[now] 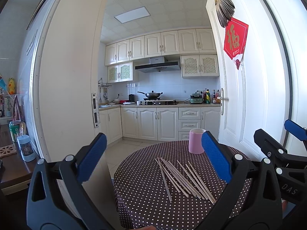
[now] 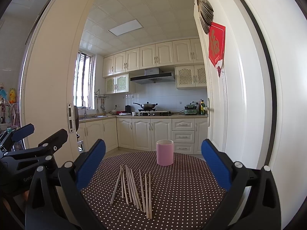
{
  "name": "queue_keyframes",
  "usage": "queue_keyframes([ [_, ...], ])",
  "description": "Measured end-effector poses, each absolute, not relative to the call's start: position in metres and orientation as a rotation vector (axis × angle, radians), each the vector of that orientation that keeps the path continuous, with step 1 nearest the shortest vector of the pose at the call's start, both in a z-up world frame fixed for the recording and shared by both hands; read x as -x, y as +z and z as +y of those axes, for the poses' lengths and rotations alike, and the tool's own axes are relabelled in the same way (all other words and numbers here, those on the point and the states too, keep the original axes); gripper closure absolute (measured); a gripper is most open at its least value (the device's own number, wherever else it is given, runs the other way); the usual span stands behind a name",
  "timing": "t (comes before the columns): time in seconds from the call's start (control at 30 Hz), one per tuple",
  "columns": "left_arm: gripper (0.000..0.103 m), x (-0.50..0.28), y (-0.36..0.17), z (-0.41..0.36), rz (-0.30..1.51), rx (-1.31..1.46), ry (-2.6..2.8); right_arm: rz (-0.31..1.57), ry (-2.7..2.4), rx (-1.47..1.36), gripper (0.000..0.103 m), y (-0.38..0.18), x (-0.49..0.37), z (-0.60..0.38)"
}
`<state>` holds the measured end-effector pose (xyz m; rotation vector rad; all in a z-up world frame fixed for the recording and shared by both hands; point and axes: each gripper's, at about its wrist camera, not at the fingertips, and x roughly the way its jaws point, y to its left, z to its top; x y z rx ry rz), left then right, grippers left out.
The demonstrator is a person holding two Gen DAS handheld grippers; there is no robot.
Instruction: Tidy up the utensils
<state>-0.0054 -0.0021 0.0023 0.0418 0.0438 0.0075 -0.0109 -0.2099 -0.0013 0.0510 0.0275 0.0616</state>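
Observation:
Several wooden chopsticks lie loose and side by side on a round table with a brown polka-dot cloth. A pink cup stands upright behind them at the far side. My left gripper hovers open above the table's left part, nothing between its blue pads. My right gripper is open too, held above the near edge with the chopsticks and cup framed between its fingers. Each gripper shows at the edge of the other's view: the right gripper, the left gripper.
An open white door stands right of the table and a door frame to the left. Beyond is a kitchen with cabinets and a stove. A dark wooden side table with jars is at far left.

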Motion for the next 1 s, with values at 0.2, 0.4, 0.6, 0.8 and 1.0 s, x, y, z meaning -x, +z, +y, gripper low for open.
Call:
queue_keyframes([
  [0.2,0.006,0.005,0.0017,-0.0021,0.044,-0.042,0.008,0.031,0.061,-0.054,0.007,-0.0018,0.011,-0.2098],
  [0.4,0.006,0.0032,0.0001,-0.0023,0.046,-0.042,0.009,0.036,0.06,-0.055,0.007,-0.0028,0.0099,-0.2107],
  [0.6,0.006,0.0038,-0.0013,-0.001,0.046,-0.043,0.009,0.045,0.064,-0.062,0.007,-0.0039,0.0084,-0.2118],
  [0.8,0.006,0.0039,-0.0017,-0.0015,0.048,-0.042,0.01,0.05,0.065,-0.063,0.007,-0.003,0.0065,-0.212],
  [1.0,0.006,0.0036,-0.0019,-0.0006,0.05,-0.042,0.009,0.052,0.064,-0.064,0.007,-0.0042,0.0061,-0.2114],
])
